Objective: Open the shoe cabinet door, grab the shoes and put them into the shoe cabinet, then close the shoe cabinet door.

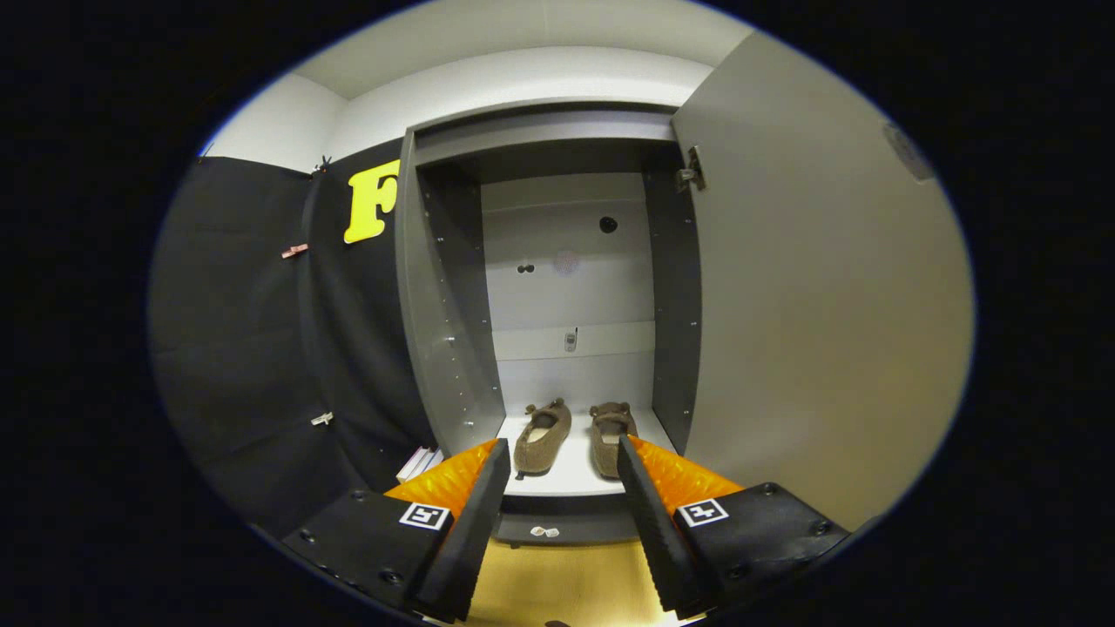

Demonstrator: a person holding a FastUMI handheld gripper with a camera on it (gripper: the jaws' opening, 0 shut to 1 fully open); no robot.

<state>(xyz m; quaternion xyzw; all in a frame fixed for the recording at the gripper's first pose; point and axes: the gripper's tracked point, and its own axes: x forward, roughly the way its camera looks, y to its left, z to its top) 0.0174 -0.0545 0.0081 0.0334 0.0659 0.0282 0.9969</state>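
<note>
Both shoes (575, 435) sit inside the cabinet (453, 348); the tool (557, 457) gapes empty, and swinging the right-frame door (827, 305) carelessly could clip them.

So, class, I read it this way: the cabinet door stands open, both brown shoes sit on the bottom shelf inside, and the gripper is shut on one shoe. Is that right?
One part is wrong: the gripper is open and holds nothing, with the shoes beyond its fingertips. The rest stands: in the gripper view the cabinet door is open and both brown shoes sit on the bottom shelf.
</note>
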